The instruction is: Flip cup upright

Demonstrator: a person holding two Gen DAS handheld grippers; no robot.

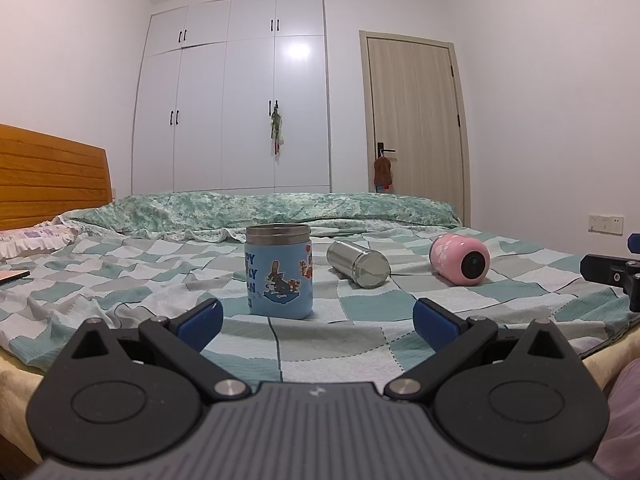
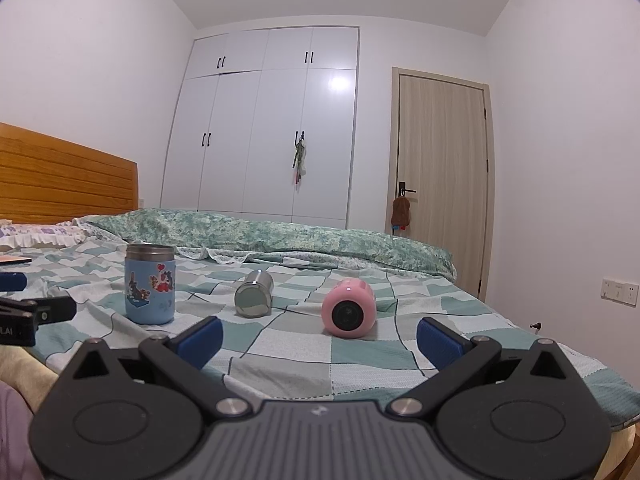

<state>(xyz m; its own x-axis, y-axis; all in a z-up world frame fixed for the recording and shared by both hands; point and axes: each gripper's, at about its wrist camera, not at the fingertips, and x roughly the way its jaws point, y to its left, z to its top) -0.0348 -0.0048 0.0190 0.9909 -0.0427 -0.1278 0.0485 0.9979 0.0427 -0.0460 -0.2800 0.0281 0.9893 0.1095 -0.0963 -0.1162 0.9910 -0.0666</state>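
While both tongs hover spread wide and empty above the near edge of the bed (image 1: 352,336), three cups sit on its checked blanket. The blue cartoon cup (image 1: 279,271) stands upright ahead of the left tongs (image 1: 316,320). To its right, the steel cup (image 1: 358,264) lies on its side, and the pink cup (image 2: 349,306) lies tipped ahead of the right tongs (image 2: 319,338), its dark end facing them.

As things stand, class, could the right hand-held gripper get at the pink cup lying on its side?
Probably yes. The right hand-held gripper is open, and the pink cup lies straight ahead on the checked bedspread with nothing between them; the steel cup lies off to the left.
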